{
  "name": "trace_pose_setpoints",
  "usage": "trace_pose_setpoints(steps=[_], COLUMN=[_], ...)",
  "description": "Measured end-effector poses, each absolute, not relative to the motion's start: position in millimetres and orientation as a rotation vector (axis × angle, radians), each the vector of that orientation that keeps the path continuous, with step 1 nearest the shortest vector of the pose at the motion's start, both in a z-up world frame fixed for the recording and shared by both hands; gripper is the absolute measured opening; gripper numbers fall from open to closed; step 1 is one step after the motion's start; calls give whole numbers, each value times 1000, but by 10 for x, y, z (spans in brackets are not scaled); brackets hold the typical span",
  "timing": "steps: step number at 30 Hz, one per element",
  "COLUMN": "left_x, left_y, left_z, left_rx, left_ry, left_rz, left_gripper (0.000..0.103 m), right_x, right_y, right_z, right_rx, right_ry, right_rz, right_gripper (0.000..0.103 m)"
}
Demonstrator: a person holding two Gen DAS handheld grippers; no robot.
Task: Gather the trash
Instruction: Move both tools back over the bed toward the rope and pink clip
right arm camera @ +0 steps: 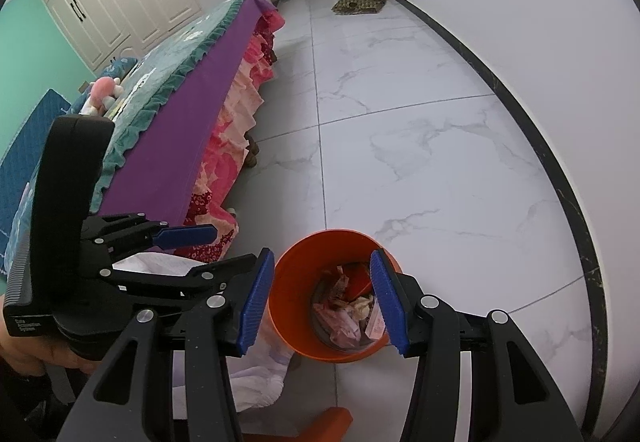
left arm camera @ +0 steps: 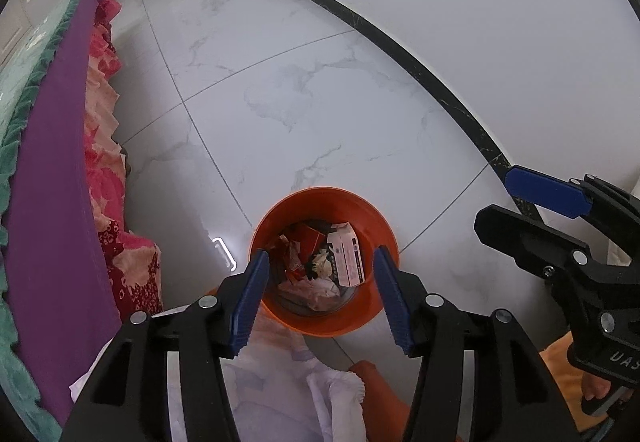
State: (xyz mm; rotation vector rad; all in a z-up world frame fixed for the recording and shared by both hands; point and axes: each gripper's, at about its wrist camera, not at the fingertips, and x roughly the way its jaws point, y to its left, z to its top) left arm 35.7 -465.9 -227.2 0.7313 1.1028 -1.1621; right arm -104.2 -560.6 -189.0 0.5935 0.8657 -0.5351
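The orange bin [left arm camera: 324, 262], holding crumpled trash [left arm camera: 320, 262], is seen low in the frame's centre on white tile; left gripper [left arm camera: 320, 296] and right gripper [right arm camera: 320, 300] are held half open above it, nothing gripped

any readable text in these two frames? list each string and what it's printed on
"UAS", cut off by the frame edge: on the black body of the right gripper, left wrist view.
"Data Acquisition System", small and soft, so a likely reading: on the black housing of the left gripper, right wrist view.
Print on the white and pink carton in the orange bin: too small to read.
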Motion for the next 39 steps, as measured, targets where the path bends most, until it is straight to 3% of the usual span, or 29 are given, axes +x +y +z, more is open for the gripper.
trace_pose_setpoints(steps=[3,14,16,35,39], left_x=[357,431,463,831,935], left_y=[-4648,-4349,-4204,-2342,-1874], left_z=[-2250,-1921,-1802,-994,-940], left_rx=[735,660,643,387,344], left_ry=[1088,1039,1008,860,843], left_rz=[-1152,-1124,-1099,-770,-660], left_gripper=[67,67,74,74,85], right_x=[-1029,-954,-905,-86,246], right_y=[-5582,-5331,-5209,-3802,-3382], right_z=[-1859,-1507,-1380,-601,-528], right_rx=[586,559,544,367,306], right_ry=[861,803,781,704,715], right_rz=[-532,-474,-441,-86,26], right_gripper=[51,51,51,56,57])
